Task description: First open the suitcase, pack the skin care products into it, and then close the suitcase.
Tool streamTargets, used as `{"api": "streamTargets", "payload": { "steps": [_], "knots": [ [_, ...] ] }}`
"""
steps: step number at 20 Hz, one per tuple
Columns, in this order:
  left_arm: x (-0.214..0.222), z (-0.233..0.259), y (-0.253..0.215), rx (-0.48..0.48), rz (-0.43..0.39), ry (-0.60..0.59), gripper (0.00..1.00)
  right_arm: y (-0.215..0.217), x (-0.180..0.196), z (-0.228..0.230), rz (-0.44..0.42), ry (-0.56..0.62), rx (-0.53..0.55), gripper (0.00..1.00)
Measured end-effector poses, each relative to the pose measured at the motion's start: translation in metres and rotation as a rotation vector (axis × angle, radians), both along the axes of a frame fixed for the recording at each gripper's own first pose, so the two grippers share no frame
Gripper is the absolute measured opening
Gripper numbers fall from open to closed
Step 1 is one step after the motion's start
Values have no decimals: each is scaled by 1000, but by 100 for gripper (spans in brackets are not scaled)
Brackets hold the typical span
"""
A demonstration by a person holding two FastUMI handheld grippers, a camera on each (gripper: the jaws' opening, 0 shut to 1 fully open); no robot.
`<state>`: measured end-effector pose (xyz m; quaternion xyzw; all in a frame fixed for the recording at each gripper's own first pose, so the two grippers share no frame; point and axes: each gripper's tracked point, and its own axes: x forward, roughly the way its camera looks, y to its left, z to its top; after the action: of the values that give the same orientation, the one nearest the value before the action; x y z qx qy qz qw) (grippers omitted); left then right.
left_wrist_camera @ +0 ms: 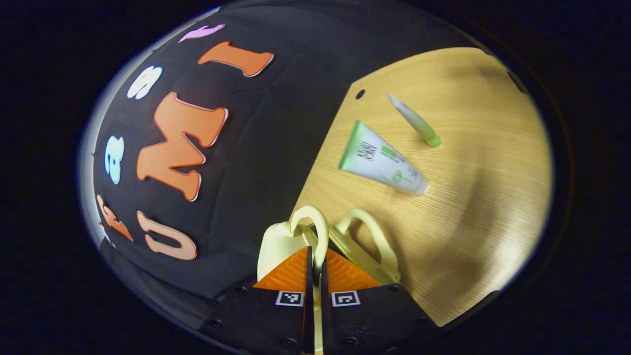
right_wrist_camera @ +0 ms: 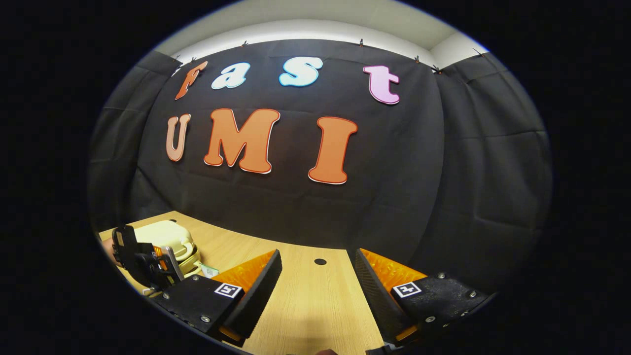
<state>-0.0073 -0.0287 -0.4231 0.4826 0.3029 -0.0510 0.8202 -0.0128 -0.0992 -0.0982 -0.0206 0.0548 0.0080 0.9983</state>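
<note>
Left hand-held gripper [left_wrist_camera: 315, 259] pinches suitcase handle [left_wrist_camera: 315, 227]; right hand-held gripper [right_wrist_camera: 318, 276] gapes above wooden table [right_wrist_camera: 305, 305].

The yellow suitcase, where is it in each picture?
Left gripper view: the suitcase sits bottom centre, just past the left gripper, whose fingers pinch one of its handles.
Right gripper view: the suitcase is at the lower left, beside the other gripper, far from the right gripper.
Shared landmark: the small dark hole in the wooden table.

Black screwed tool [right_wrist_camera: 315, 291] bodies with square markers
</note>
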Motion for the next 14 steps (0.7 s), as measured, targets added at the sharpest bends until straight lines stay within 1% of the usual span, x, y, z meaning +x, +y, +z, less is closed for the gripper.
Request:
{"api": "streamTargets", "payload": {
  "steps": [5,8,10,12,14],
  "knots": [
    [-2,3,4,-80,163,-134,5,21,10,0,110,-7,6,95],
    [0,5,7,-175,264,-206,6,35,16,3,150,-13,8,95],
    [1,5,6,-237,299,-243,7,47,16,6,159,-11,3,96],
    [2,7,3,-294,322,-268,7,59,16,10,154,-23,-14,95],
    [1,4,4,-351,342,-292,7,75,19,11,141,-11,-23,95]
  ]
}}
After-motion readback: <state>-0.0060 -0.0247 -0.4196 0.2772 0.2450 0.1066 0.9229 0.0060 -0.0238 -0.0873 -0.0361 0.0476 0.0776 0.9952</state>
